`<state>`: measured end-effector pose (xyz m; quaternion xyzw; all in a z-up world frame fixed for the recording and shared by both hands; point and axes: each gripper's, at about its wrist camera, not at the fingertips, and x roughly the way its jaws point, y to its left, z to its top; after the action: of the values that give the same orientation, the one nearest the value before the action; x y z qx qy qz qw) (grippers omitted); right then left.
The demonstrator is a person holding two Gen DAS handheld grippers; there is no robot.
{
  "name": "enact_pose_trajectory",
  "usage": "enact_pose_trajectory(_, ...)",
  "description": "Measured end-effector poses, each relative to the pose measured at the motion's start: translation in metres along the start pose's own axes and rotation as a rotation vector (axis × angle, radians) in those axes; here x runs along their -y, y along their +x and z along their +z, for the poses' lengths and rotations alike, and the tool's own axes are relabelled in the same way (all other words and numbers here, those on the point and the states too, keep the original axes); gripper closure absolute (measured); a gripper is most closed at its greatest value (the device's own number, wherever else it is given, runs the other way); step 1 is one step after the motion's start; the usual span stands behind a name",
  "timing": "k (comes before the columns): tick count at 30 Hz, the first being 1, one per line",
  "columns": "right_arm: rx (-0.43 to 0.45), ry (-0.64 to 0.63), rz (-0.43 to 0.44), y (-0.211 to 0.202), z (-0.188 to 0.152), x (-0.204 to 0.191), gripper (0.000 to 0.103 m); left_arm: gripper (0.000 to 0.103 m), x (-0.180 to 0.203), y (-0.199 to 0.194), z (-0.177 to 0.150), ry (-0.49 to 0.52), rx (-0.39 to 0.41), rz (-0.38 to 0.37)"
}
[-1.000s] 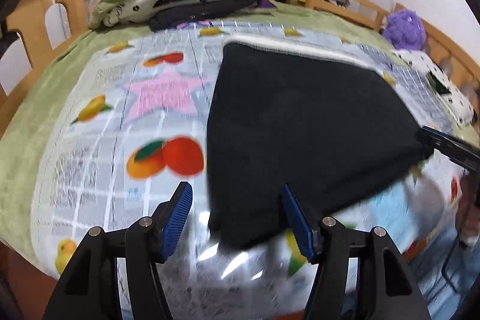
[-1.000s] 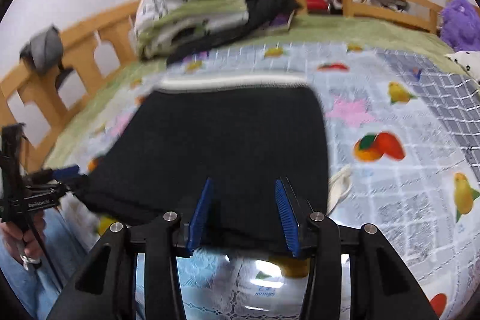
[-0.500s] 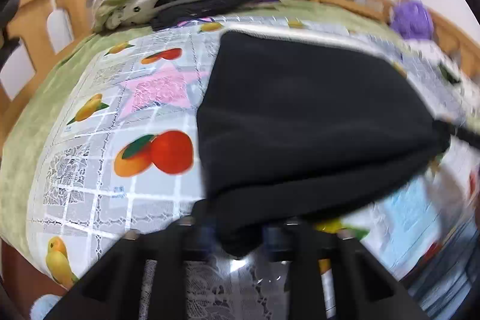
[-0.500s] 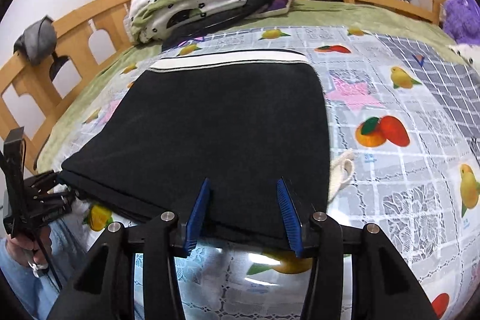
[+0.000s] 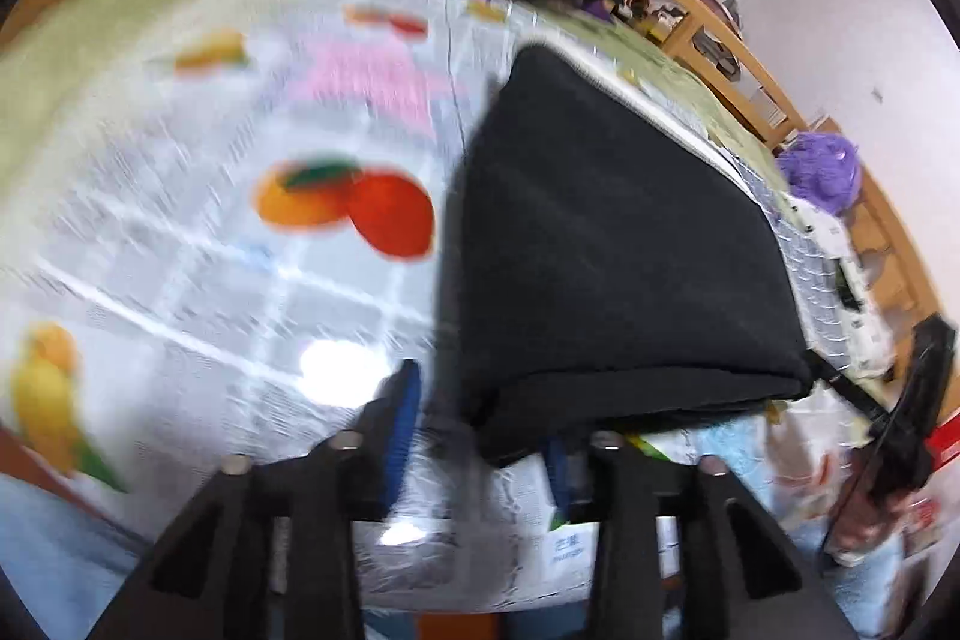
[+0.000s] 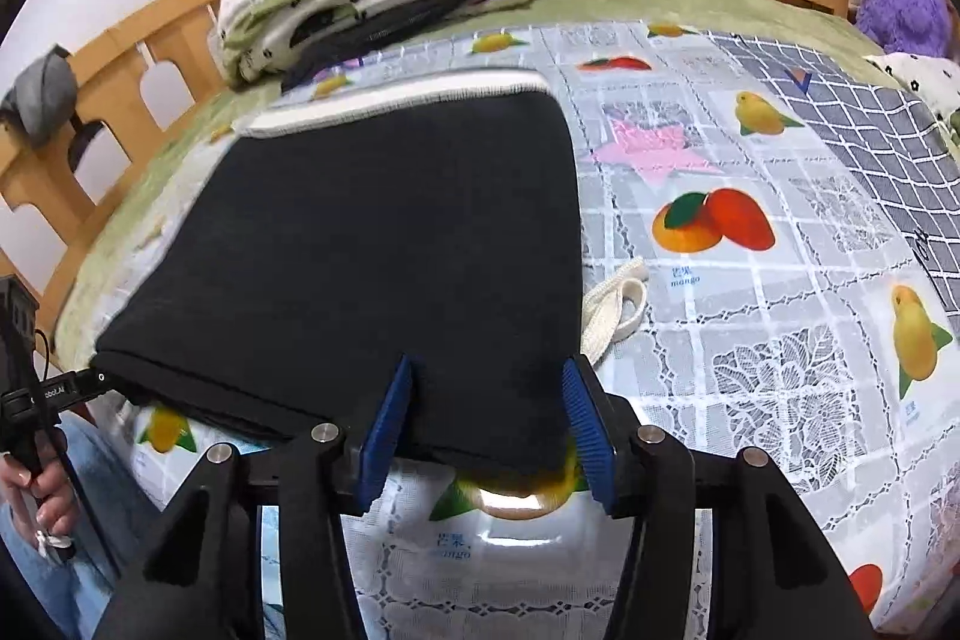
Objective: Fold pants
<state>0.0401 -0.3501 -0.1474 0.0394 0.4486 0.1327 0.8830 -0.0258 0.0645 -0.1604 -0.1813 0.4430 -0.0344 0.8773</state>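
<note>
Your left gripper [image 5: 480, 418] and right gripper [image 6: 489, 424] both straddle the near edge of the pants [image 6: 372, 268], jaws opening, pads clear of cloth. One black, matte folded rectangle lies on the glossy fruit-print sheet [image 6: 780, 340]; open room to its right.

- Folded black pants [image 6: 384, 244] lie on the fruit-print bedspread [image 6: 780, 340].
- Right gripper [image 6: 489, 418] jaws opening, straddling the pants' near edge.
- White drawstring [image 6: 618, 310] beside the pants.
</note>
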Motion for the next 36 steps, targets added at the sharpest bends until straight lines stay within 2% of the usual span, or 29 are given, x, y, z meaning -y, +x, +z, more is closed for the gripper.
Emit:
enact_pose_trajectory(3,0.047,-0.01,0.025,-0.011,0.004,-0.002,0.051,0.063,0.017,-0.022,0.0,0.125,0.059,0.037)
enact_pose_trajectory(4,0.059,-0.015,0.022,-0.012,0.006,-0.004,0.051,0.063,0.021,-0.026,0.003,0.14,0.074,0.034)
enact_pose_trajectory(8,0.087,0.007,0.036,-0.013,0.014,-0.002,0.051,0.061,0.024,-0.054,0.023,0.176,0.167,-0.025)
enact_pose_trajectory(9,0.078,0.022,0.039,-0.009,0.015,0.001,0.051,0.057,0.026,-0.057,0.028,0.181,0.18,-0.036)
enact_pose_trajectory(11,0.039,0.033,0.028,0.0,0.015,0.002,0.051,0.055,0.038,-0.05,0.037,0.224,0.163,-0.05)
enact_pose_trajectory(13,0.013,0.037,0.014,0.009,0.013,0.003,0.051,0.055,0.053,-0.037,0.04,0.279,0.135,-0.016)
enact_pose_trajectory(15,0.025,0.03,0.007,0.007,0.013,0.001,0.051,0.055,0.063,-0.014,0.051,0.268,0.11,0.012)
enact_pose_trajectory(18,0.086,0.045,0.037,-0.005,0.015,0.0,0.051,0.055,0.066,0.026,0.061,0.232,0.03,-0.01)
enact_pose_trajectory(20,0.106,0.051,0.038,-0.006,0.013,0.001,0.051,0.055,0.063,0.043,0.052,0.239,-0.002,0.01)
enact_pose_trajectory(21,0.088,0.044,0.024,-0.002,0.012,0.001,0.051,0.054,0.06,0.052,0.042,0.265,-0.024,0.036)
enact_pose_trajectory(23,-0.01,0.025,-0.028,0.02,0.002,0.001,0.05,0.054,0.055,0.044,0.027,0.292,0.015,0.043)
enact_pose_trajectory(26,-0.008,0.019,0.011,0.011,-0.002,0.004,0.051,0.054,0.055,0.02,0.023,0.311,0.038,0.043)
enact_pose_trajectory(28,0.027,0.006,0.002,0.0,0.001,0.004,0.056,0.046,0.053,0.013,0.024,0.306,0.043,0.029)
enact_pose_trajectory(30,0.068,0.046,0.033,-0.008,0.003,0.007,0.056,0.044,0.052,0.028,0.02,0.329,-0.023,0.073)
enact_pose_trajectory(31,0.038,0.039,0.039,-0.003,0.003,0.005,0.055,0.042,0.052,0.034,0.018,0.359,-0.028,0.103)
enact_pose_trajectory(32,-0.035,-0.015,0.002,0.01,0.0,-0.002,0.055,0.042,0.053,0.032,0.02,0.367,-0.022,0.1)
enact_pose_trajectory(34,-0.031,-0.087,-0.038,0.012,-0.003,-0.01,0.055,0.043,0.05,0.025,0.034,0.318,-0.02,0.06)
enact_pose_trajectory(36,-0.027,-0.114,-0.032,0.002,0.008,-0.013,0.055,0.043,0.051,0.018,0.059,0.28,0.019,0.008)
